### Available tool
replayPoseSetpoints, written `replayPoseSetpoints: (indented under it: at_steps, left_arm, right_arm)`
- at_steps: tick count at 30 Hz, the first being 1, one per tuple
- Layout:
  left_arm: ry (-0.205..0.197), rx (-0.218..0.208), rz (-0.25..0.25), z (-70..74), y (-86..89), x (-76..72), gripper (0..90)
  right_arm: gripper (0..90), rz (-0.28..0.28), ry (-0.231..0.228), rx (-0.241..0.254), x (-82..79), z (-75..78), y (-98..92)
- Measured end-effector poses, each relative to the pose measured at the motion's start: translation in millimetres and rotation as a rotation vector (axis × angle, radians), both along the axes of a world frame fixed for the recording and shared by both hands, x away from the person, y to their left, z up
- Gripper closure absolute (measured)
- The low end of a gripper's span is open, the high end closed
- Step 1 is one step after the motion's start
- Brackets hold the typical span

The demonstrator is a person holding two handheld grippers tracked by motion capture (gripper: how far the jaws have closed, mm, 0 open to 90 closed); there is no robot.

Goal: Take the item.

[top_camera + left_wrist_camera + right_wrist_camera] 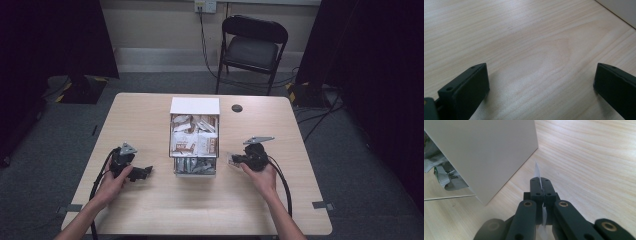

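A pale wooden bench (150, 210) is carrying a white box (195, 106) of packets at its middle. The right hand-held gripper (235, 159) is lying just right of the box, jaws clamped on a thin clear packet (537, 171). The left hand-held gripper (146, 172) is resting on bare wood, jaws wide apart. Judging by this, a packet is mid-transfer; the next move likely calls for setting it down.

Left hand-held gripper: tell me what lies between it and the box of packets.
Nothing visible does. The left hand-held gripper is open, and bare table lies between it and the box.
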State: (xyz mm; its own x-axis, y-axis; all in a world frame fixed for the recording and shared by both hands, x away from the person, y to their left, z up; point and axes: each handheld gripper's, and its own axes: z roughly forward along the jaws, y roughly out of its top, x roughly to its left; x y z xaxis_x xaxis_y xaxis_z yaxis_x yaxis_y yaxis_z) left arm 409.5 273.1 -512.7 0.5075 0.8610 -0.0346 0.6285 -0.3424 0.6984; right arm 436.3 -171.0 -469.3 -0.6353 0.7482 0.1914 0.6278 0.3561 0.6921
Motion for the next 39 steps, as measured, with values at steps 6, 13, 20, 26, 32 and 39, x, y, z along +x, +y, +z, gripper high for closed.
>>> replayPoseSetpoints:
  at_steps: [6, 13, 20, 26, 32, 39]
  left_arm:
    - [0.000, 0.000, 0.000, 0.0, 0.0, 0.0, 0.0]
    - [0.000, 0.000, 0.000, 0.0, 0.0, 0.0, 0.0]
    - [0.000, -0.001, 0.000, 0.0, 0.0, 0.0, 0.0]
    - [0.000, 0.000, 0.000, 0.0, 0.0, 0.0, 0.0]
    - [0.000, 0.000, 0.000, 0.0, 0.0, 0.0, 0.0]
    - [0.000, 0.000, 0.000, 0.0, 0.0, 0.0, 0.0]
  right_arm:
    - [90.0, 0.006, 0.007, -0.004, 1.7, -6.1, 2.8]
    - [90.0, -0.004, 0.010, -0.008, 3.5, -9.8, 2.4]
    - [90.0, -0.009, 0.019, 0.004, 6.2, -14.0, 0.0]
    - [90.0, -0.015, 0.023, 0.009, 9.0, -18.4, -0.4]
    - [90.0, -0.020, 0.027, 0.011, 9.2, -22.2, 1.1]
    - [89.8, -0.018, 0.008, 0.012, 8.5, -24.9, 5.1]
